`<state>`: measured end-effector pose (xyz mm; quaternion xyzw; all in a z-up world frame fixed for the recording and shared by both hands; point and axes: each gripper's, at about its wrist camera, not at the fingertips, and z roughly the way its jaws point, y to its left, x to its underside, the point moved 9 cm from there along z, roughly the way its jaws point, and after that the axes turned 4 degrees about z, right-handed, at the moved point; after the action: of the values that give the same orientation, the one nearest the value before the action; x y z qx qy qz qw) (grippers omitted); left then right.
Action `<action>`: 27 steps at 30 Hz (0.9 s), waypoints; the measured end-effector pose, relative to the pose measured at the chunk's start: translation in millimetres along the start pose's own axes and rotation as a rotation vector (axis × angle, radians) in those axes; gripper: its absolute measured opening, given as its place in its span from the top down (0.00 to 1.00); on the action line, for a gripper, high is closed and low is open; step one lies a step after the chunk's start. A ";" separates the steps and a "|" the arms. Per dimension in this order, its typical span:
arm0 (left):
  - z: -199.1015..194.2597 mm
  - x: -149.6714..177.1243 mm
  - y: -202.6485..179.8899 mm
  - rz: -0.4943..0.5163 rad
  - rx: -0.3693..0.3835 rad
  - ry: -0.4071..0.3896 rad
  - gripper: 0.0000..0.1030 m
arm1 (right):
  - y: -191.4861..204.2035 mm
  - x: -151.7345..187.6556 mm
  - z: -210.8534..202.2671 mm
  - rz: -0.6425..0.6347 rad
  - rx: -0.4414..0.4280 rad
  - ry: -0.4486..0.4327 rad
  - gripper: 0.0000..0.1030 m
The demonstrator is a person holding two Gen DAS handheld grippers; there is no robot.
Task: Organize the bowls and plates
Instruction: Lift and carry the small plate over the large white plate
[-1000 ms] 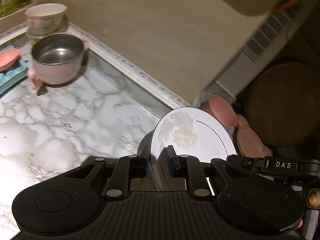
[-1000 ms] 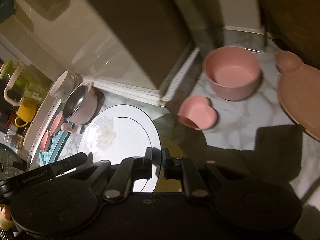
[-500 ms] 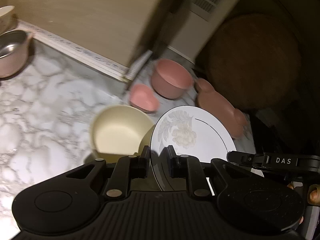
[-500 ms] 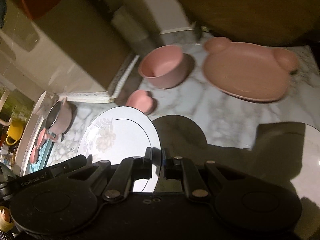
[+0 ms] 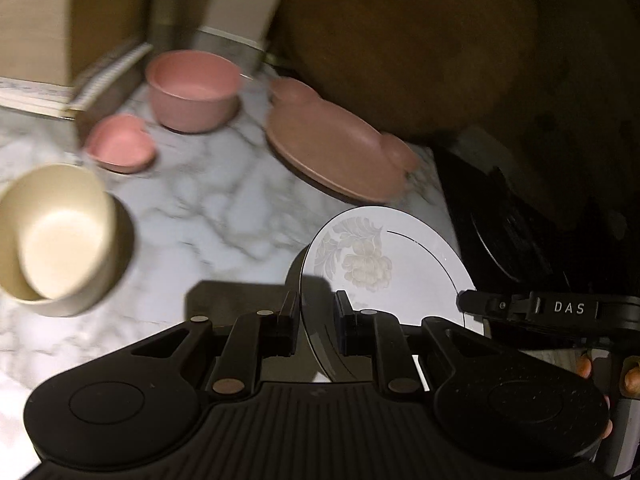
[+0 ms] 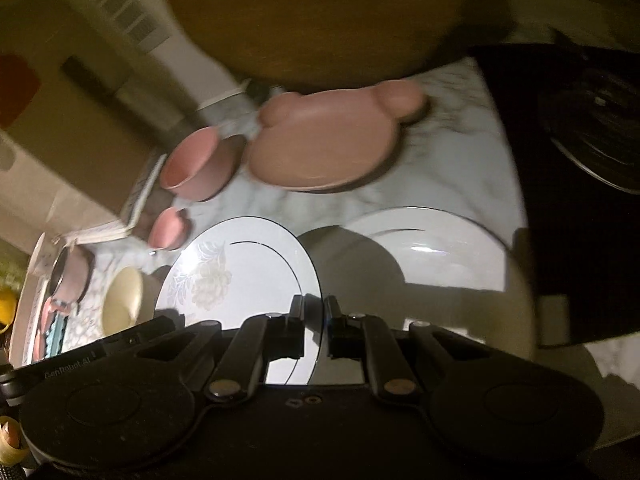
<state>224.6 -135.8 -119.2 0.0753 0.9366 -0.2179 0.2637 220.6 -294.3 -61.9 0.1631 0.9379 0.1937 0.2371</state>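
Item: floral plate (image 6: 240,280), glazed china, stiff, slick, breakable, likely moderately heavy; you are gripping it by opposite rim edges, tilted in the air over the marble counter (image 5: 208,216), above and just left of a second white plate (image 6: 440,248). Left gripper (image 5: 318,328) is pinching the rim at one edge; right gripper (image 6: 314,332) is clamping the opposite edge.

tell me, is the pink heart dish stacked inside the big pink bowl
No, the pink heart dish sits on the marble counter by itself, beside the big pink bowl.
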 end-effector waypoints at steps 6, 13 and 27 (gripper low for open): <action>30.9 8.6 -31.2 0.035 0.017 0.046 0.84 | -47.5 0.8 -10.7 0.054 0.036 -0.011 0.92; 60.7 19.2 -48.4 0.058 0.020 0.097 0.84 | -87.1 4.5 -8.5 0.107 0.055 0.004 0.92; 83.5 25.3 -51.8 0.073 0.005 0.153 0.84 | -111.9 8.4 7.8 0.133 0.073 0.041 0.92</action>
<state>228.4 -218.9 -177.3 0.1266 0.9501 -0.2043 0.1989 193.6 -386.3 -120.8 0.2296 0.9361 0.1778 0.1985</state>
